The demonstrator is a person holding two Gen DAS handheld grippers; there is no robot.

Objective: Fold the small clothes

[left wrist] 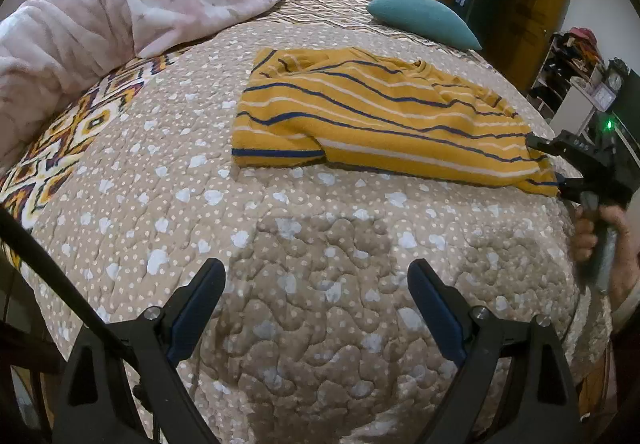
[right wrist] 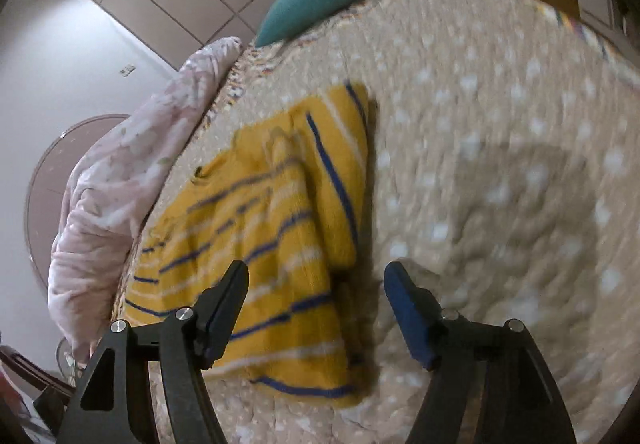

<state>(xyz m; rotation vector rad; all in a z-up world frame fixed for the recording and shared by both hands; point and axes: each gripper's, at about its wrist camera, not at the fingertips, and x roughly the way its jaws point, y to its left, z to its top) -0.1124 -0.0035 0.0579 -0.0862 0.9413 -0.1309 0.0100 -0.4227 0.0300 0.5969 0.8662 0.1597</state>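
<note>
A small mustard-yellow shirt with blue and white stripes (left wrist: 372, 116) lies partly folded on the beige quilted bedspread (left wrist: 280, 244). My left gripper (left wrist: 316, 284) is open and empty, above bare quilt well short of the shirt. My right gripper (left wrist: 560, 180) shows in the left wrist view at the shirt's right corner, hand on its handle. In the right wrist view the right gripper (right wrist: 316, 284) is open, tilted sideways, its jaws straddling the shirt's (right wrist: 272, 236) near edge. That view is blurred.
A pink floral blanket (left wrist: 120, 16) is heaped at the bed's far left. A teal pillow (left wrist: 424, 18) lies at the far side. Shelves with clutter (left wrist: 576, 76) stand beyond the bed's right edge, next to a dark doorway.
</note>
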